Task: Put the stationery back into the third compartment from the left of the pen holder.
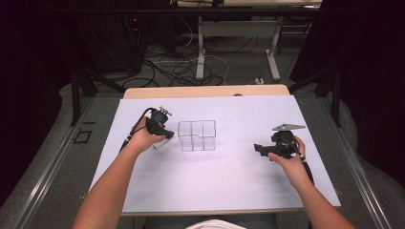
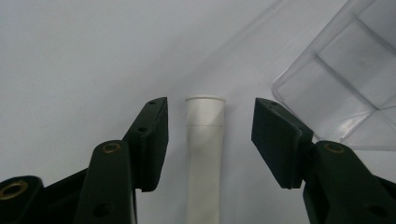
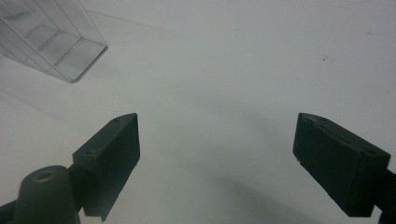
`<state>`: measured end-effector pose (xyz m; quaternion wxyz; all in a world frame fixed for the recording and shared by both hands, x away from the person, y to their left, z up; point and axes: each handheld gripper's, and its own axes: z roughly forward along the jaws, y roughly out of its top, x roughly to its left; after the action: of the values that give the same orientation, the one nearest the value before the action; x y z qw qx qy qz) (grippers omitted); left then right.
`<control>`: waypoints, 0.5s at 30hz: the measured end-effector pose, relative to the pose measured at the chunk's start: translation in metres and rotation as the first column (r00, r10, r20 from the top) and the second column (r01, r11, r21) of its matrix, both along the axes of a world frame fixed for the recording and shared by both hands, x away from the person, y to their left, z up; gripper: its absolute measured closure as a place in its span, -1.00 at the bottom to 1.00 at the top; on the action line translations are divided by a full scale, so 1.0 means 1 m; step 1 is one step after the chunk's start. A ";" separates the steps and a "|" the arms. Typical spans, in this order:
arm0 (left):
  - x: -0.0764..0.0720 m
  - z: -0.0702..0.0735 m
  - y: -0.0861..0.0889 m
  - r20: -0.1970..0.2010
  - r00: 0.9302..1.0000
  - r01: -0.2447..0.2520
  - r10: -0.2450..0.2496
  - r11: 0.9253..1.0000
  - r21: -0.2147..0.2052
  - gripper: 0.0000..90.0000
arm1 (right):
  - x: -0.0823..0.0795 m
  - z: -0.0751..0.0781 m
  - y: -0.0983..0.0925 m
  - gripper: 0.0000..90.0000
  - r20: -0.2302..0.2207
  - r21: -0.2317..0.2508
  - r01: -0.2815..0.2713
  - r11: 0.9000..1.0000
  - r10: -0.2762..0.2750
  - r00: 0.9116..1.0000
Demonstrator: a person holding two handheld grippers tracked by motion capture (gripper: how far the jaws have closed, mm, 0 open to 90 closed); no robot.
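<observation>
Left gripper (image 2: 208, 140) fingers are standing released astride a white tube (image 2: 204, 154) lying on the bench (image 1: 229, 176) beside the clear organizer (image 1: 197, 135). Tube appearing light, rigid, slippery; gripping mid-shaft advised. Right gripper (image 3: 217, 158) is hanging released, empty.

You are holding your left gripper (image 1: 165, 139) low with its jaws partly spread, while your right gripper (image 1: 260, 149) is resting wide open, forearms angling inward.

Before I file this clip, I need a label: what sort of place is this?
Probably a lab or workshop set up for recording: a white-covered table, loose cables on the floor behind it, and dark framing around it.
</observation>
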<state>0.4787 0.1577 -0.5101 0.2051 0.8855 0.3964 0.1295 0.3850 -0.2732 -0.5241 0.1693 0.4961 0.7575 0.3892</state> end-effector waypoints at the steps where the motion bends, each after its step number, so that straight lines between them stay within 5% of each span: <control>1: 0.001 -0.001 0.000 -0.004 1.000 0.002 -0.002 1.000 0.007 0.05 | 0.000 0.000 0.000 -0.68 -0.001 0.001 0.000 1.000 0.000 1.000; 15: 0.011 -0.012 -0.002 -0.075 0.997 -0.009 0.011 1.000 0.024 0.27 | 0.001 -0.004 0.002 -0.68 -0.021 0.003 -0.014 1.000 0.014 1.000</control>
<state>0.4895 0.1559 -0.5220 0.1791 0.8901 0.4066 0.1018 0.3855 -0.2707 -0.5281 0.1581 0.4951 0.7620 0.3862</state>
